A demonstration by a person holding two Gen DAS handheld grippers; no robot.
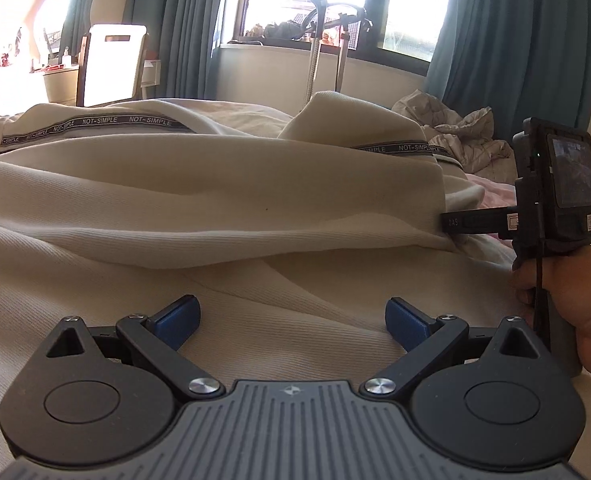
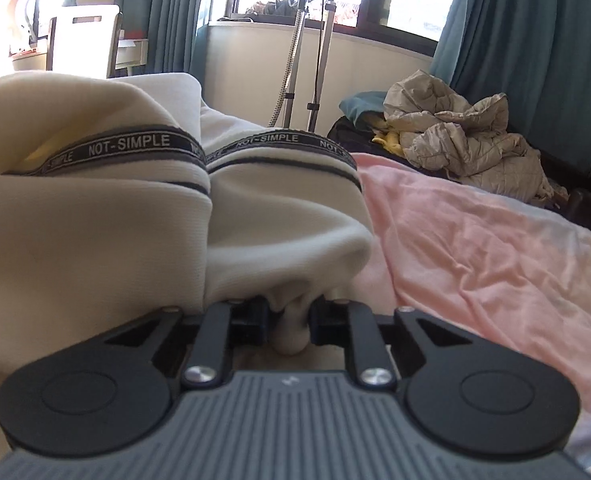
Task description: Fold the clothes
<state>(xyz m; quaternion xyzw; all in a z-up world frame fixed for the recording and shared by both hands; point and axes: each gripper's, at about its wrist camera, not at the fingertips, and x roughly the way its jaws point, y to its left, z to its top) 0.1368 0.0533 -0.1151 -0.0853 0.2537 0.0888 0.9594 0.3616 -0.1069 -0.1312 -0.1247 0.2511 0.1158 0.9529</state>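
left wrist view shows the left hand-held gripper [image 1: 291, 322] spread above the cream garment [image 1: 215, 184] on the bed [image 2: 475, 248], apparently ready for the near edge, while the right hand-held gripper [image 2: 289, 318] pinches a bunched fold at its right end, likely to lift it.

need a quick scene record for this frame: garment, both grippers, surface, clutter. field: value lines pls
garment: cream garment with NOT-SIMPLE tape, loosely folded on the bed
left gripper: open, above the cloth, nothing between the fingers
right gripper: shut on a bunched edge of the cream garment
surface: pink sheet
clutter: crumpled beige jacket at far right
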